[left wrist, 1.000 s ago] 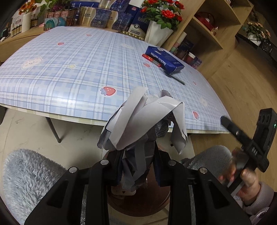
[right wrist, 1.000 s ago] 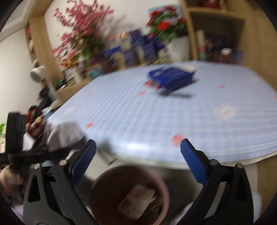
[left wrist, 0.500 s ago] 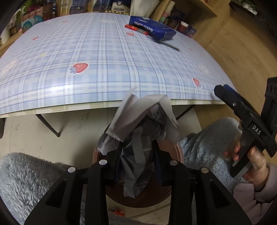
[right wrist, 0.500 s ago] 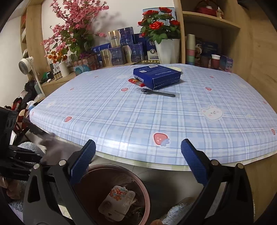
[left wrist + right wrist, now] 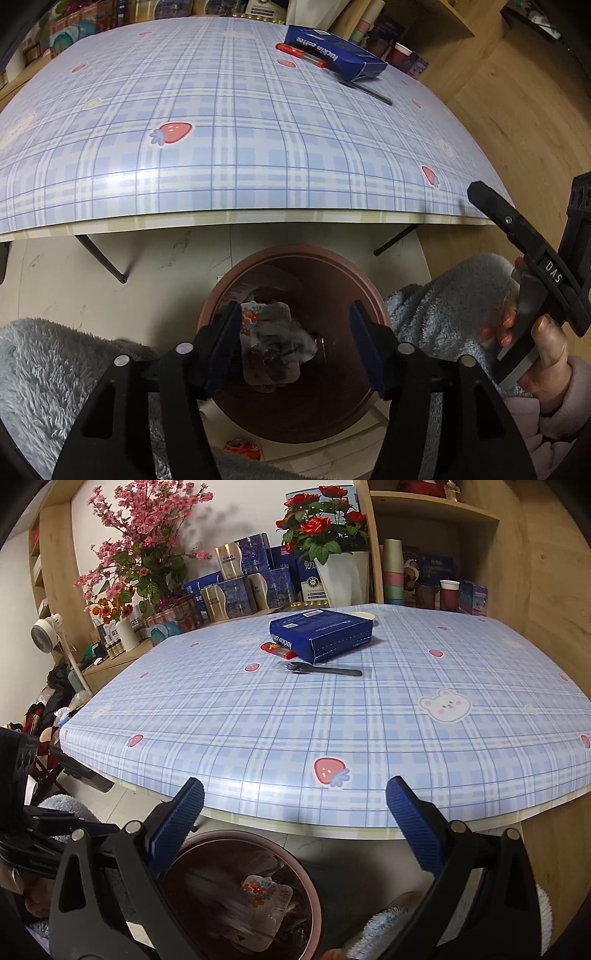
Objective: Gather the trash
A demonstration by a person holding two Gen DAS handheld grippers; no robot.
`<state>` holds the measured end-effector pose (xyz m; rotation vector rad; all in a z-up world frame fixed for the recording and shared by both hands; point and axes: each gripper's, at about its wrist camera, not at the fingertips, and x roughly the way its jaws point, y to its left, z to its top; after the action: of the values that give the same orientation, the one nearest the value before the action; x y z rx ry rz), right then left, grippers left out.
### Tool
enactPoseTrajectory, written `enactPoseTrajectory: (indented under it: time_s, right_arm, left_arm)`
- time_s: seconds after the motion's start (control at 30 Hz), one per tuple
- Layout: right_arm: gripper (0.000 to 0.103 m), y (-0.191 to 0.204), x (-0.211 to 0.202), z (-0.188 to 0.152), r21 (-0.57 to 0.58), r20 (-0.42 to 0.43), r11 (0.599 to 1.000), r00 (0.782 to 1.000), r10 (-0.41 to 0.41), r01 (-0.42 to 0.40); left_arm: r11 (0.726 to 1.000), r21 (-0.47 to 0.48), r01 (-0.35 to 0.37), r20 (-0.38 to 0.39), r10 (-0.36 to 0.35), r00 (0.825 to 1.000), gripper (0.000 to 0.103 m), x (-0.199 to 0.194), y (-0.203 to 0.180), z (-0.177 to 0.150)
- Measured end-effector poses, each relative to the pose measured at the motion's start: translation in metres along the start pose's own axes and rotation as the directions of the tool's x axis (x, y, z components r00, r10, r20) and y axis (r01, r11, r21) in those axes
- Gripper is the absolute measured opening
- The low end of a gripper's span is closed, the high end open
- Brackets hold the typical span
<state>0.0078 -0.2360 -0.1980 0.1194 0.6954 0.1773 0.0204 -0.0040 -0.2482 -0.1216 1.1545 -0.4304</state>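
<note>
Lying crumpled in the brown bin [image 5: 295,417] on the floor, the paper trash [image 5: 280,332] sitting below and between the spread fingers [image 5: 221,343] of the left gripper [image 5: 293,341], touching neither and gripped by nothing. Hovering beside the bin's rim just off the near edge of the tabletop [image 5: 332,709], the right gripper [image 5: 295,819] likewise gaping wide and holding nothing. Resting toward the tabletop's far edge, a blue box [image 5: 321,635] with a black fork [image 5: 325,669] just beside it.

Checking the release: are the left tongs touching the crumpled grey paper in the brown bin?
Apart. The left wrist view shows the left tongs open, crumpled grey paper below.
</note>
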Motion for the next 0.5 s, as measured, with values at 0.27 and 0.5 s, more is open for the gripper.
enactPoseTrajectory:
  time_s: [0.27, 0.5]
  right_arm:
    - [0.097, 0.003, 0.001, -0.001, -0.008, -0.004, 1.0, 1.0, -0.007, 0.007]
    - [0.097, 0.0, -0.001, 0.0, 0.008, 0.002, 1.0, 1.0, -0.019, 0.019]
  left_arm:
    - [0.997, -0.074, -0.008, 0.054, 0.012, 0.998, 0.074, -0.011, 0.014, 0.004]
    - [0.99, -0.142, -0.002, 0.103, 0.017, 0.995, 0.075, -0.021, 0.025, 0.006]
